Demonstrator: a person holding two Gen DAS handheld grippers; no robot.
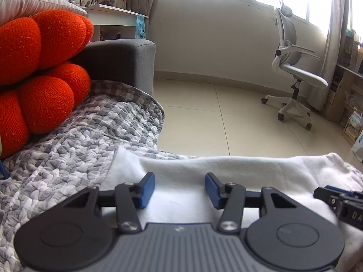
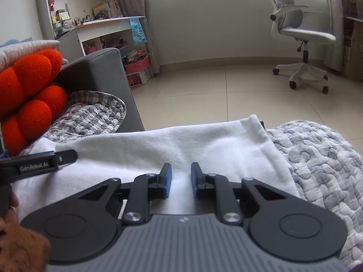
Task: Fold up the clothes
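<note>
Your left gripper (image 1: 180, 189) hovered low over the white garment (image 1: 226, 170), its blue fingers (image 1: 147, 189) spread wide with only cloth showing between them. Your right gripper (image 2: 181, 179) sat beside it over the same garment (image 2: 181, 145), fingers (image 2: 167, 181) parted by a narrow gap and holding nothing. The garment lay as a smooth, soft band along the front edge of the sofa, on the grey checked quilt (image 1: 86, 131), one hemmed corner (image 2: 254, 122) standing up at the right end. The orange knitted cushion (image 1: 38, 72) crowded the quilt's left side against the grey sofa arm (image 1: 122, 61). Beyond lay tiled floor (image 1: 215, 113), a white office chair (image 1: 292, 68) and cluttered shelves (image 2: 109, 22).
</note>
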